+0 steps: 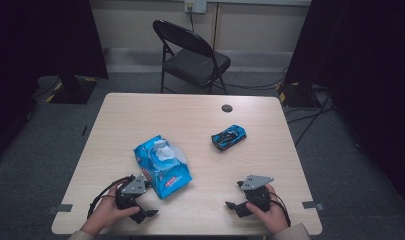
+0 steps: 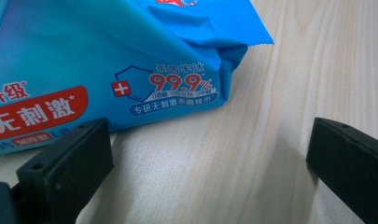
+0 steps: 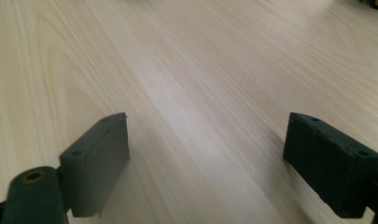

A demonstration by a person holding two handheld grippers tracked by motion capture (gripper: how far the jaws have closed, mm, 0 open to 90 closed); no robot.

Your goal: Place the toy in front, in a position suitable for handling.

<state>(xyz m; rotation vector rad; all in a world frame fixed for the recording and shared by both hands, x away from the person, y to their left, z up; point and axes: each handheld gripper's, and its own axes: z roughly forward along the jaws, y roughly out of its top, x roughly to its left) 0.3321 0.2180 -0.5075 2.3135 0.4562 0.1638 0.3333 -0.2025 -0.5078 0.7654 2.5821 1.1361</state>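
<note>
**Wet-wipes pack waits beside the left gripper, both grippers empty**

On the light wooden table (image 1: 140, 115) a blue pack of wet wipes (image 1: 162, 166) lies a little left of the middle, on the near half. Its lid flap is lifted and a white wipe (image 1: 165, 151) stands out from the opening at the far end of the pack. The left gripper (image 1: 145, 200) rests just beside the near left corner of the pack; its jaws stand wide apart and hold nothing. In the left gripper view the crimped end of the pack (image 2: 107, 70) is close in front, and one jaw seems almost to touch the foil, though I cannot say for sure if there is contact.

The right gripper (image 1: 236, 195) lies near the right near edge, well apart from the pack, jaws also spread wide with only bare table between them. A small blue toy car (image 1: 229, 137) sits farther off to the right, and a black folding chair (image 1: 192, 57) stands behind the table.

I judge the pack to be soft and rather light, with slippery plastic skin that yields when pressed. A grip across the flat sealed end seam should hold better than one on the puffy body. The wipe itself is thin and limp; it should be pinched at its free tip while the other gripper holds the pack down.
</note>
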